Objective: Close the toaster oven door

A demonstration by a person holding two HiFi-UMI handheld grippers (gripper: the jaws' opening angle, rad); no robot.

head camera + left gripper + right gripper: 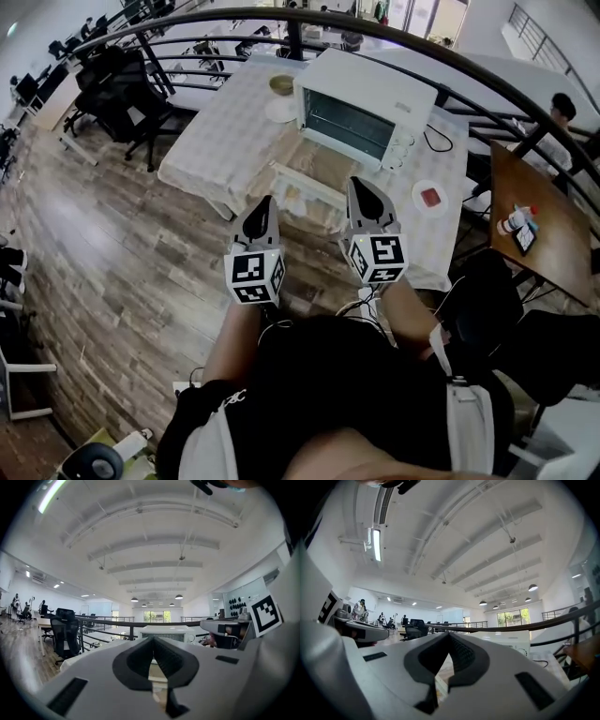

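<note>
The white toaster oven stands on a cloth-covered table. Its glass door hangs open, folded out level toward me. My left gripper and right gripper are held side by side just short of the door's front edge, both pointing at the oven. The door lies between their tips. Both have their jaws closed with nothing between them. In the left gripper view, the left gripper points at the oven. From the right gripper, the oven shows to the right of the jaws.
A bowl on a plate sits left of the oven, and a small plate with something red lies to its right. A black cable trails beside the oven. A dark railing curves behind the table. A wooden table stands at the right and office chairs at the left.
</note>
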